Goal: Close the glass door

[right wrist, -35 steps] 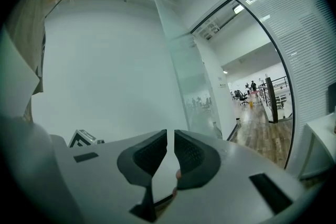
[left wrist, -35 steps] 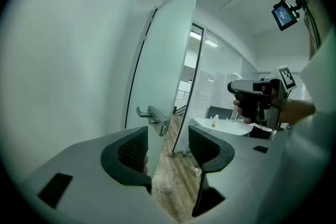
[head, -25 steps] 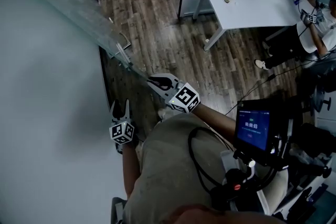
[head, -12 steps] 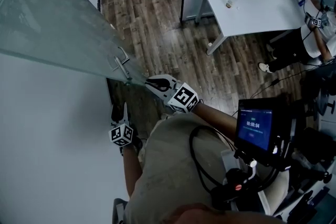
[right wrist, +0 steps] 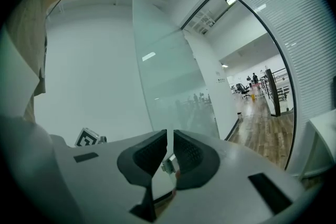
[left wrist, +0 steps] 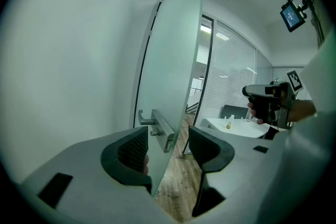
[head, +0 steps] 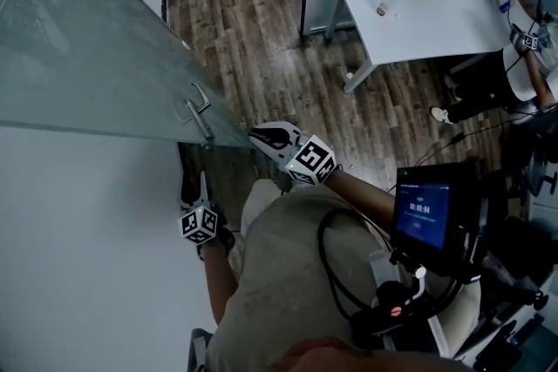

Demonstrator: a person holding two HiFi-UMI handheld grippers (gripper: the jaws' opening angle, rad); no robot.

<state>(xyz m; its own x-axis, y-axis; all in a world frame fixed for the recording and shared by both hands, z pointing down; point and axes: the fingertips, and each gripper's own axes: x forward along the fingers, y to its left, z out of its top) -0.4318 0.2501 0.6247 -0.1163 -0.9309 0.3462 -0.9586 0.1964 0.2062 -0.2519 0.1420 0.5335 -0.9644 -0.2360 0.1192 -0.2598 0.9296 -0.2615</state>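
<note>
Clearly the right tool (head: 261, 135) pinches the upright free edge of the frosted glass door (head: 87, 74) straight ahead, while the left tool (head: 193, 184), jaws wide and empty, faces that edge.

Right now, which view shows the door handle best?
The left gripper view: the handle sits close, just beyond the jaws, its shape clear. The head view shows it small, from above, on the door. The right gripper view shows at most a sliver of it behind its jaws.
</note>
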